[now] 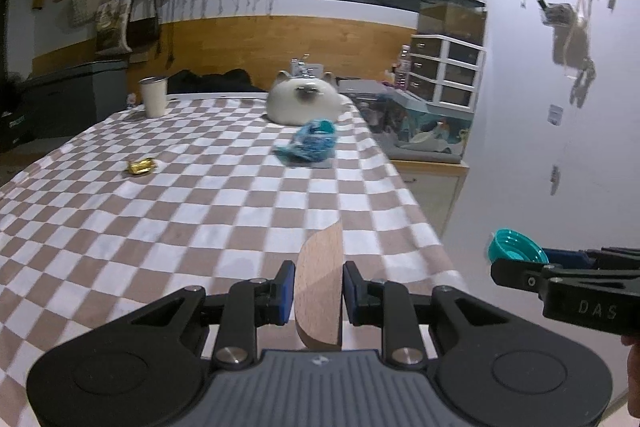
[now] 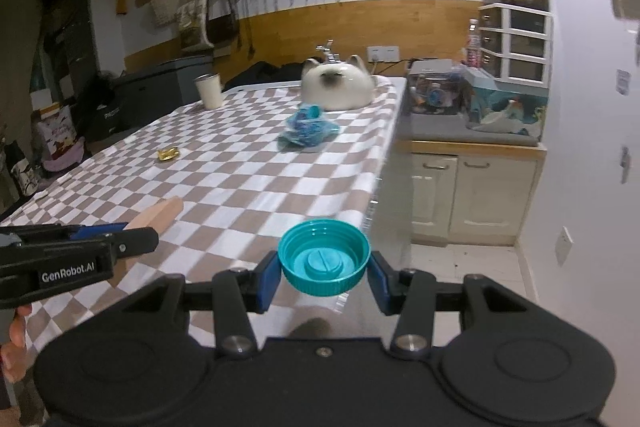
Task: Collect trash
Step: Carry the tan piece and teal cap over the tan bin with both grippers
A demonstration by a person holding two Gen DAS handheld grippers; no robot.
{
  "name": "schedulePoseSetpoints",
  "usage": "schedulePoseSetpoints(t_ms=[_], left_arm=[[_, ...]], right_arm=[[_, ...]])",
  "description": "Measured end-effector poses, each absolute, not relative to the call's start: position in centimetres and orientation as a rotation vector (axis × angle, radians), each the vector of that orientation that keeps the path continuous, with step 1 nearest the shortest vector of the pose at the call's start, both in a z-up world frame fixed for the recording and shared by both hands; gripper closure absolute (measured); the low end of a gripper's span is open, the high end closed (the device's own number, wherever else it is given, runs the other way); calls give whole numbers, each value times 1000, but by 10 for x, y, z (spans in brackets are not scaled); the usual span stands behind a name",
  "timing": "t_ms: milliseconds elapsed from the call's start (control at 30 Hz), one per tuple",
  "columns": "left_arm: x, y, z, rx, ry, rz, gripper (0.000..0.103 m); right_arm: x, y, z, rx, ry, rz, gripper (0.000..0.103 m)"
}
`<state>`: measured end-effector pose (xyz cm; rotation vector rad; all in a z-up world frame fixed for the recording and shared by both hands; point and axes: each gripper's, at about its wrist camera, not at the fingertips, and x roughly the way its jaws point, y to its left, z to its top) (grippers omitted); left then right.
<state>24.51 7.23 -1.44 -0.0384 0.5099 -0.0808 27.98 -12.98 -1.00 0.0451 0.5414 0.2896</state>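
**Both grippers loaded above the checked table**

The right gripper [image 2: 325, 277] pinches a teal plastic screw cap [image 2: 325, 259], ribbed, hollow side up. The left gripper [image 1: 319, 293] clamps a flat, rounded wooden piece [image 1: 320, 291] on edge. Ahead lie a crumpled blue wrapper [image 1: 310, 146], gold foil [image 1: 141, 166], a white cup [image 1: 153, 97] and a cat-shaped ceramic [image 1: 302, 99].

The left tool [image 1: 319, 293] is matt black plastic with blue pads, and it pinches a thin piece of pale wood [image 1: 320, 291], smooth and unvarnished. The right tool [image 2: 325, 277] holds a teal plastic cap [image 2: 325, 258], glossy, ribbed round its rim. A soft checked cloth [image 1: 180, 211] covers the counter (lightly creased). On it lie a shiny gold foil wrapper [image 1: 141, 165], a crinkled blue plastic bag [image 1: 310, 145], a matt white cup [image 1: 153, 96] with a metal-looking rim, and a glossy white cat figure [image 1: 301, 100].
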Motion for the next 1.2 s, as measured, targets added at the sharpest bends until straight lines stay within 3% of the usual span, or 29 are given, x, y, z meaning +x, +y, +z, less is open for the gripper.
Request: schedulePoseSetpoints(t_ms=[700,1200], left_arm=[[261,-82,-37,18,585,-269,76],[325,-172,-90,-22,793,-390,76]], right_arm=[[259,-266,-38,162,569,121,55],[278,-351,-82,214,669,-4,55]])
